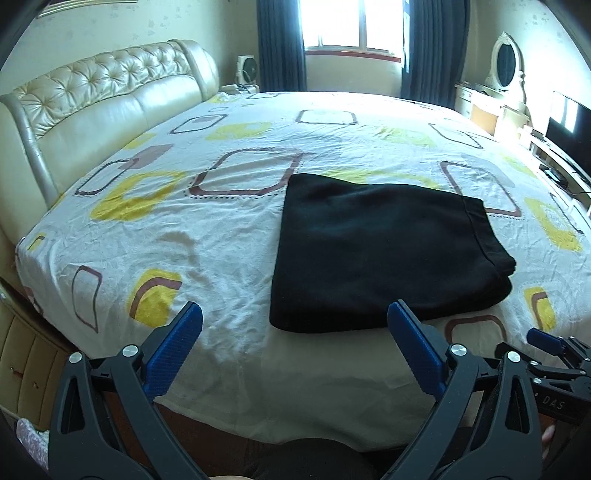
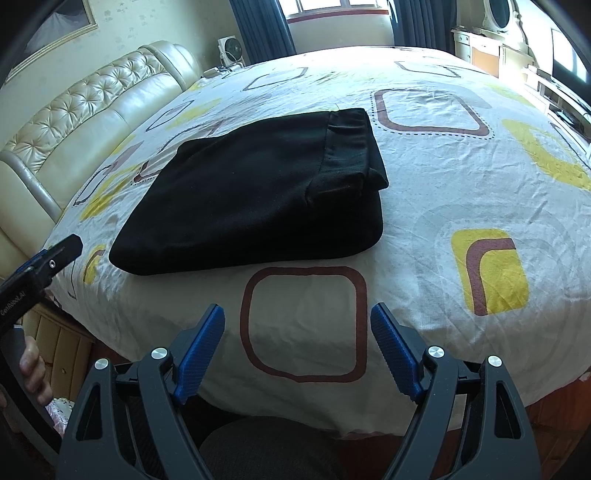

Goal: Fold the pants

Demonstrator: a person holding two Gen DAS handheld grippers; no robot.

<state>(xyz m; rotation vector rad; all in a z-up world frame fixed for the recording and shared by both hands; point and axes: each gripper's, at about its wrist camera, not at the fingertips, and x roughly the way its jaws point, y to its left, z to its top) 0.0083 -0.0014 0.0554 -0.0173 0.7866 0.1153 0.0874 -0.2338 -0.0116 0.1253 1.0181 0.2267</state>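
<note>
- Bedroom walls in pale cream frame the scene, with a bright window (image 1: 354,26) at the far side hung with dark blue curtains (image 1: 280,44).
- Filling most of both views is a wide bed (image 1: 229,236), its white sheet wrinkled and printed with yellow, brown and grey rounded squares.
- Along the bed's left side runs a tufted cream headboard (image 1: 107,92).
- At the far right stand a cream dresser with an oval mirror (image 1: 505,64) and a dark screen (image 1: 570,129); a small white fan (image 1: 246,68) sits near the left curtain.
- On the sheet lie the black pants (image 1: 384,254), folded into a compact, roughly square stack; in the right wrist view the pants (image 2: 258,195) show the waistband layer on top at the far right, with a thicker fold under it.
- The pants rest flat, toward the near edge of the bed, and neither claw touches them.
- The left gripper (image 1: 295,317) hangs over the near edge of the bed, its blue pads spread wide with only sheet and the near corner of the pants seen between them.
- The right gripper (image 2: 297,317) hovers just short of the pants above a brown printed square, jaws likewise spread wide and gripping nothing.
- A hand (image 2: 33,369) wraps the left gripper's handle at the left edge of the right wrist view.
</note>
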